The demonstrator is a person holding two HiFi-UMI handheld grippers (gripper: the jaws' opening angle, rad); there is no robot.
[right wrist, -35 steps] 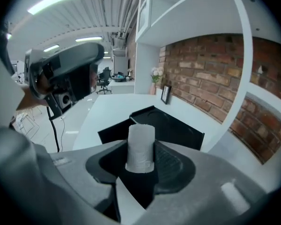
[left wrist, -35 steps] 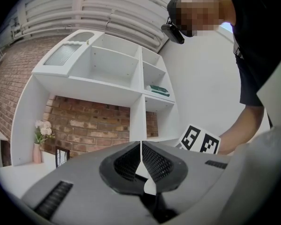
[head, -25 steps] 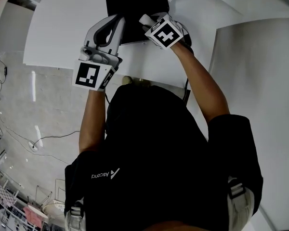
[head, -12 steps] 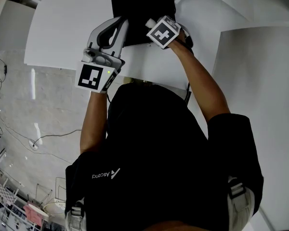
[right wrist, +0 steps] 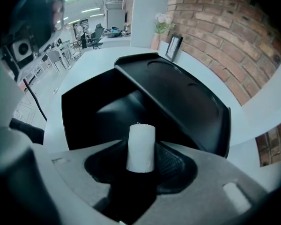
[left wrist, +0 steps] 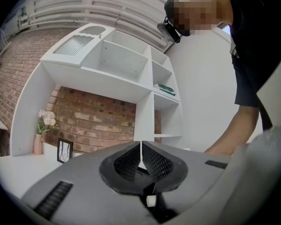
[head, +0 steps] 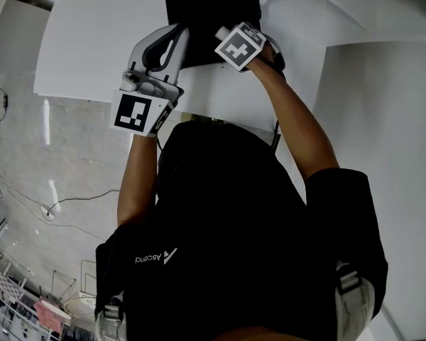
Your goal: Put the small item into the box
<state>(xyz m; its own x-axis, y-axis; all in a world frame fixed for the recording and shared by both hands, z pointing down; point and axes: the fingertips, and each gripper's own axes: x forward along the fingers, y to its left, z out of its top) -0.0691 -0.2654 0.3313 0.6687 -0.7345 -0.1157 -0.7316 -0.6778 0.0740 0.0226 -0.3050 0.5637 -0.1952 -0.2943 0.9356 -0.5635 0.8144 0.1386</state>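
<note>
The black box lies open on the white table, its lid raised behind the dark inside. My right gripper hangs over the box's near edge with a small white cylinder upright between its pads. Its jaws are opening, and the cylinder is still between them. In the head view the right gripper sits at the box's front right. My left gripper rests at the box's front left. Its jaws are shut with nothing in them, pointing at a shelf.
White shelving stands against a brick wall, with a flower vase and a small picture frame on the table. A second white surface lies to the right. Cables run across the floor on the left.
Both grippers stay nearly where they were at the box's front edge. The head view has shifted a little, so the box sits slightly further right in it.
</note>
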